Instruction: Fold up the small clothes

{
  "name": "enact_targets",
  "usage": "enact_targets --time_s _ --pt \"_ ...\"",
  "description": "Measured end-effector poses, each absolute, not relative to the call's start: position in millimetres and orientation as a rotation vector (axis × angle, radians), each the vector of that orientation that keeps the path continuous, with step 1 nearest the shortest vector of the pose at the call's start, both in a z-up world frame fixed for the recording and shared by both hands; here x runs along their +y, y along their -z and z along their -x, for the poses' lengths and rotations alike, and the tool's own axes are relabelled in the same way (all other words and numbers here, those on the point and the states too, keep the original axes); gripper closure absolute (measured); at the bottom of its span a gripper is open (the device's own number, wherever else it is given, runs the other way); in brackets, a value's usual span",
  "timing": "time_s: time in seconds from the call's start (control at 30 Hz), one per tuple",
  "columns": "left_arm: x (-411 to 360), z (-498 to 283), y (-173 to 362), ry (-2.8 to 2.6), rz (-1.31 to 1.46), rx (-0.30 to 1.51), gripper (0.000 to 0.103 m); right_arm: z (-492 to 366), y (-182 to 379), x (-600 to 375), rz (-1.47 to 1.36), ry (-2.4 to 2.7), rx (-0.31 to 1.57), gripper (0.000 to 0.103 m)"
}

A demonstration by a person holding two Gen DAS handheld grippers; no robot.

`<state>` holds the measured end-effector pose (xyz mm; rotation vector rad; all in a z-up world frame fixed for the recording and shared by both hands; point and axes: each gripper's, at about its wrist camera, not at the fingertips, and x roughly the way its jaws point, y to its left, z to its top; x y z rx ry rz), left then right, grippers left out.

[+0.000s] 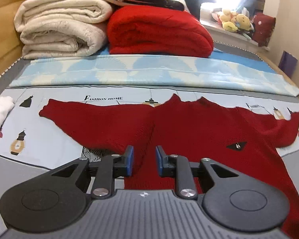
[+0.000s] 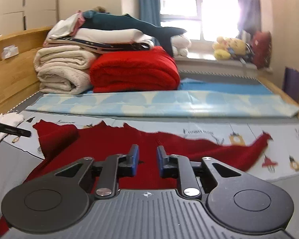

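Red sweater (image 1: pixel 189 123) beneath left gripper (image 1: pixel 144 161)

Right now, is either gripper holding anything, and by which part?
Cannot tell: red sweater knit fills the narrow gaps of left gripper and right gripper, over its body.

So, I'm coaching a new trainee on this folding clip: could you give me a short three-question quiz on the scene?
1. True or false: the red sweater lies spread on the printed sheet.
2. What sits right of the cream blankets? A) red blanket B) basket C) pillow
3. Fill in: both grippers' pads are ____ in colour.

Key: 1 true; 2 A; 3 blue
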<state>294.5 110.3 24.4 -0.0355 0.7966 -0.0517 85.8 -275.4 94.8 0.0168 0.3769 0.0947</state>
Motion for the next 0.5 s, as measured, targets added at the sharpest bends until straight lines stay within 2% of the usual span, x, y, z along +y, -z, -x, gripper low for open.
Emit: enact_targets --time_s 0.23,0.3,0.5 --pt "157.1 -332.2 3.4 -0.052 0.163 0.824 0.077 -153.4 -129.7 -234.5 -0.001 -0.175 0.356 0.083" --pt "167.9 -339.2 11.6 -0.083 0.187 0.829 0.077 -175.5 -132.6 -223.0 0.013 -0.184 0.335 0.078" --pt "191.3 -357.5 28.5 -0.119 0.228 0.832 0.073 -219.0 -92.5 -210.6 0.003 -0.191 0.412 0.076"
